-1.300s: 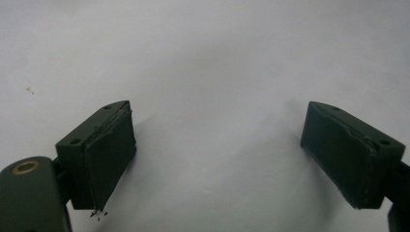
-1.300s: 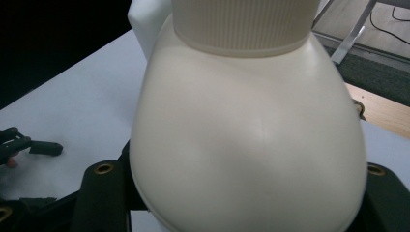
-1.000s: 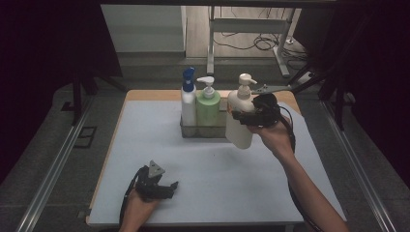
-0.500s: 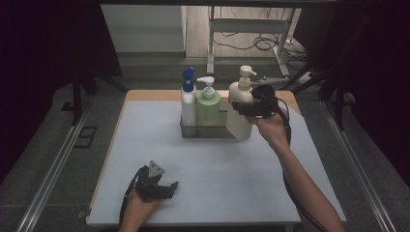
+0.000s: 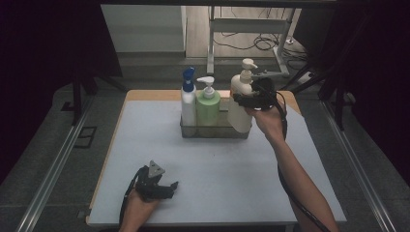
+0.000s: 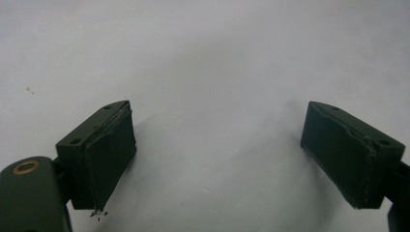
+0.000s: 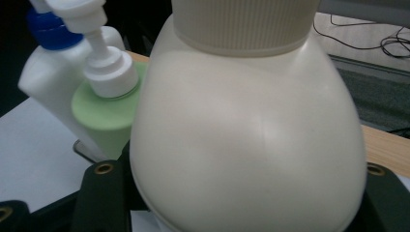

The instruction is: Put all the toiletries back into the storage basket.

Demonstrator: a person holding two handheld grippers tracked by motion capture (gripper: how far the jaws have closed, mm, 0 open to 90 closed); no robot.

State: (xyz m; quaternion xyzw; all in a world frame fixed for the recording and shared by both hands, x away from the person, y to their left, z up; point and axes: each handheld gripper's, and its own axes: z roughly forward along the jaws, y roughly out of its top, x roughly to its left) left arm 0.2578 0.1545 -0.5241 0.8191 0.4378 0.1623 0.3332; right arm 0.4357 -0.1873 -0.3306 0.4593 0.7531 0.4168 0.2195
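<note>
Pale worktop [image 5: 217, 164] in a dark room, a rack [image 5: 215, 129] of bottles at its far edge.

Right gripper [image 5: 251, 99] is clamped on a cream pump bottle [image 5: 240, 104], held upright at the rack's right end, just beside a green pump bottle [image 5: 208, 105]; whether its base is inside the rack or over the rim cannot be told. In the right gripper view the cream bottle [image 7: 246, 140] bulges between the black jaws, which grasp its lower body, with the green bottle [image 7: 109, 113] and a white bottle with a blue cap [image 7: 48, 72] behind at the left. In the high view the white bottle [image 5: 188, 100] stands at the rack's left end, touching the green one. Left gripper [image 5: 167, 186] rests low at the worktop's near left corner, well apart from the rack; in the left gripper view its jaws stand wide and released, nothing between them but bare surface.
</note>
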